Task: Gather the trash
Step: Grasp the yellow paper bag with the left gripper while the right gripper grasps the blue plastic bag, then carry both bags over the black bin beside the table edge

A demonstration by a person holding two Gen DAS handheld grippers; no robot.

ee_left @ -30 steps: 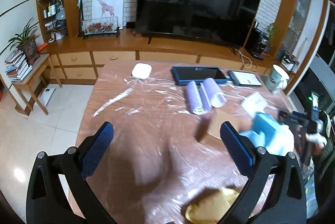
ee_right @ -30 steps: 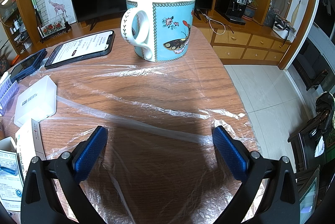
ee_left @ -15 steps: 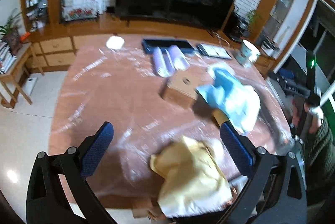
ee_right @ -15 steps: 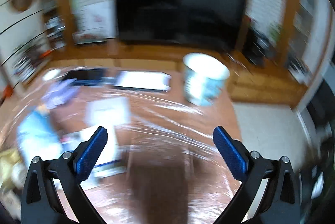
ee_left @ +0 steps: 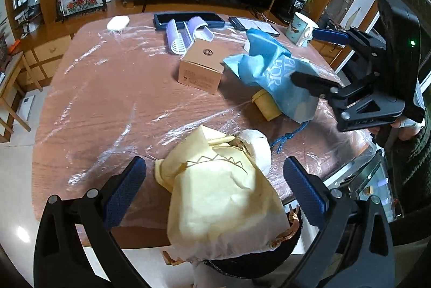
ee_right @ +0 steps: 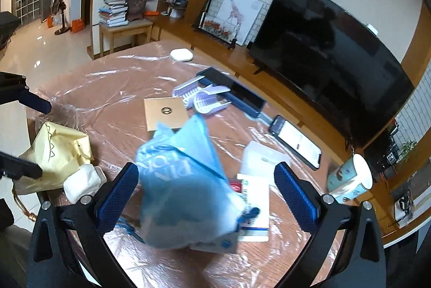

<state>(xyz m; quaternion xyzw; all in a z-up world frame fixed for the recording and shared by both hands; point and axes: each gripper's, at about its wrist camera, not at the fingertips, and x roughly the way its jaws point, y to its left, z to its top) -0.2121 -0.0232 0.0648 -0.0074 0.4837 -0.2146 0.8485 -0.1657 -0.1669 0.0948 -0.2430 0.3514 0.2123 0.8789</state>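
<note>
Working from the worktop down: it's film-covered, so expect thin trash to slide on it. Landmark is the tan cardboard box near the middle.

Yellow paper bag sits at the near edge, well toward you from the box, overhanging a dark bin below. Your left gripper is spread wide on either side of it, not touching. Judging by the creases it's light, crushable paper; take the bunched top fold, not the flat side, or it'll collapse and slip.

Blue plastic bag stands just right of the box, leaning over a small yellow container. Your right gripper is wide apart around it, holding nothing. It looks soft and slippery; pinch the crumpled peak, or the blue drawstring trailing toward you.

White crumpled wad lies touching the yellow bag, on the box side. Probably weightless; close fully on it.
</note>
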